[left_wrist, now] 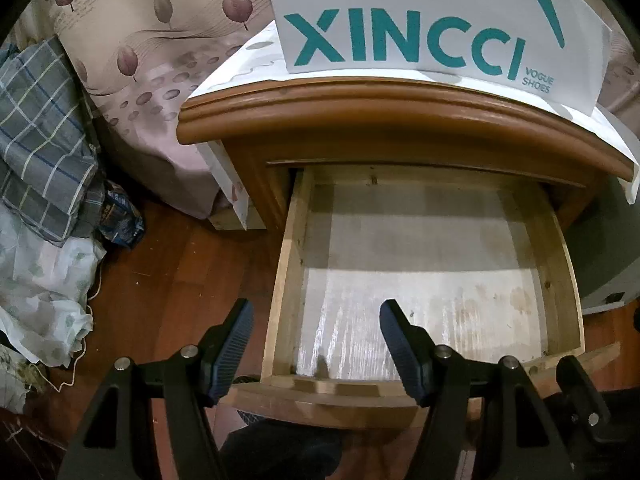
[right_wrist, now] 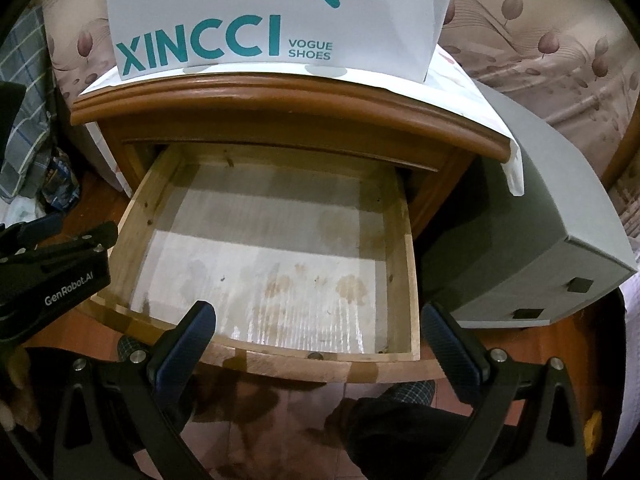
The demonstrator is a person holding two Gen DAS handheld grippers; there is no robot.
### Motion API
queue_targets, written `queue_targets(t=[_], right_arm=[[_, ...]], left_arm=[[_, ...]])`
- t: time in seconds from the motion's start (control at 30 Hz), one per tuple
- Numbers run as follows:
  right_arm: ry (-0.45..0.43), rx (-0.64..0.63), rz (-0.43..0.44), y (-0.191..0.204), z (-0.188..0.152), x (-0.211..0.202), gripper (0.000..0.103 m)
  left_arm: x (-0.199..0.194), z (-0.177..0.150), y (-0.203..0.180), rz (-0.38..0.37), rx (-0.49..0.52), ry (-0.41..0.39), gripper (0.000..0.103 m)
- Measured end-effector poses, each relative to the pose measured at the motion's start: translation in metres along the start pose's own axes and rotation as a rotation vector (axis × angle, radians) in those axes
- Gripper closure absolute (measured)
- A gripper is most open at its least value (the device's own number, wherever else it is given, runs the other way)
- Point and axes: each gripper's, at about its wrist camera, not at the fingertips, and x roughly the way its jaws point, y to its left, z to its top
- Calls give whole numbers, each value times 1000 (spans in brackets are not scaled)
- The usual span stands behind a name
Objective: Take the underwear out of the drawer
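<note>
The wooden drawer (left_wrist: 288,264) of the nightstand (left_wrist: 360,120) stands pulled out, and its stained, paper-lined bottom is bare; I see no underwear in it in either view. My left gripper (left_wrist: 316,320) is open and empty, hovering over the drawer's front left corner. My right gripper (right_wrist: 320,324) is open and empty above the drawer's front edge (right_wrist: 320,368). The left gripper's black body (right_wrist: 52,276) shows at the left of the right wrist view.
A white XINCCI shoe box (left_wrist: 440,20) sits on the nightstand top. A grey box (right_wrist: 540,240) stands right of the nightstand. Plaid cloth (left_wrist: 40,128) and plastic bags (left_wrist: 40,280) lie on the wooden floor (left_wrist: 180,280) to the left. A floral bedsheet (left_wrist: 140,40) hangs behind.
</note>
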Motion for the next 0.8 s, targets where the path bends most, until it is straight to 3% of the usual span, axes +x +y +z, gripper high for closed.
queue_targets(t=[0.8], right_arm=[[21,-17,-1,2,1,4,2]], left_arm=[[3,1,-2,-15,-13,21,36]])
